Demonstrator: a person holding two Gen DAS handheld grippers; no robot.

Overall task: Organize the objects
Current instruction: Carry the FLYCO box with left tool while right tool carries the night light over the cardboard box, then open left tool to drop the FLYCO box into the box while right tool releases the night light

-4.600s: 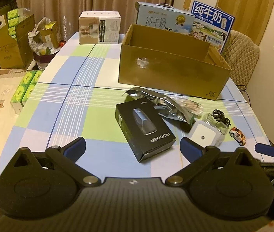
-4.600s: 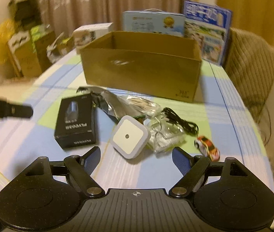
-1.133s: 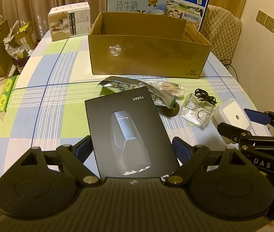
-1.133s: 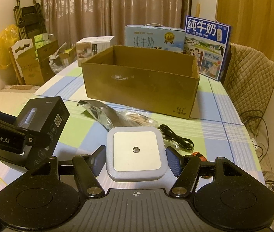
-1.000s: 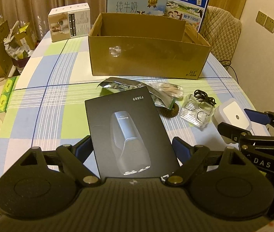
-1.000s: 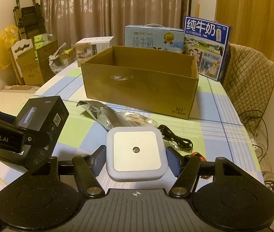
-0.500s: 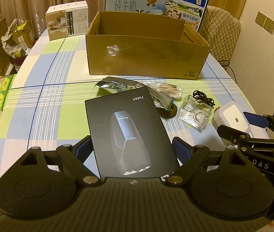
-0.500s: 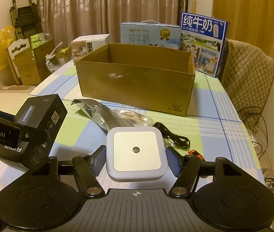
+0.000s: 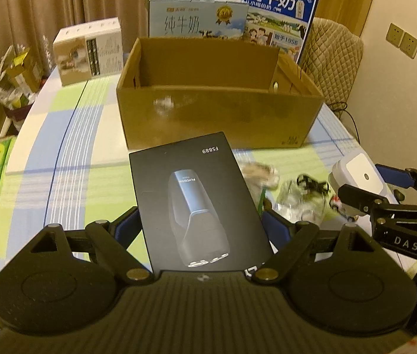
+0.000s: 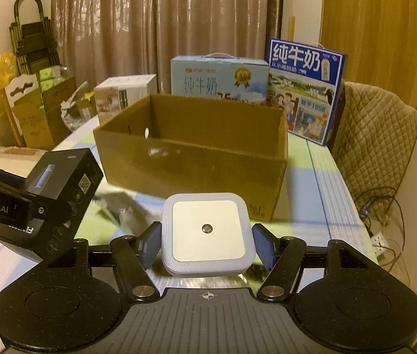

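Left wrist view first: we've got the black shaver box [image 9: 193,206] clamped between the left gripper [image 9: 199,230] pads, and compared with a second ago the cardboard box [image 9: 220,121] looks noticeably bigger and closer, its near wall now just behind the shaver box's far edge. Same story on the right wrist view, where the right gripper [image 10: 207,244] is squeezed on the white square night light [image 10: 207,230] and the cardboard box [image 10: 190,165] fills more of the frame than it did. So both loads are off the checked tablecloth [image 9: 69,153] and travelling toward the box together, which we'd guess means the drop-in is next. Neither thing is over the opening yet, though.

Pose-wise, both grippers point forward and down at the box, side by side, the left one tipped more steeply. Leftover clutter, the clear plastic packet [image 9: 302,203] with its black cable and the toy car [image 9: 338,203], sits on the table between them.
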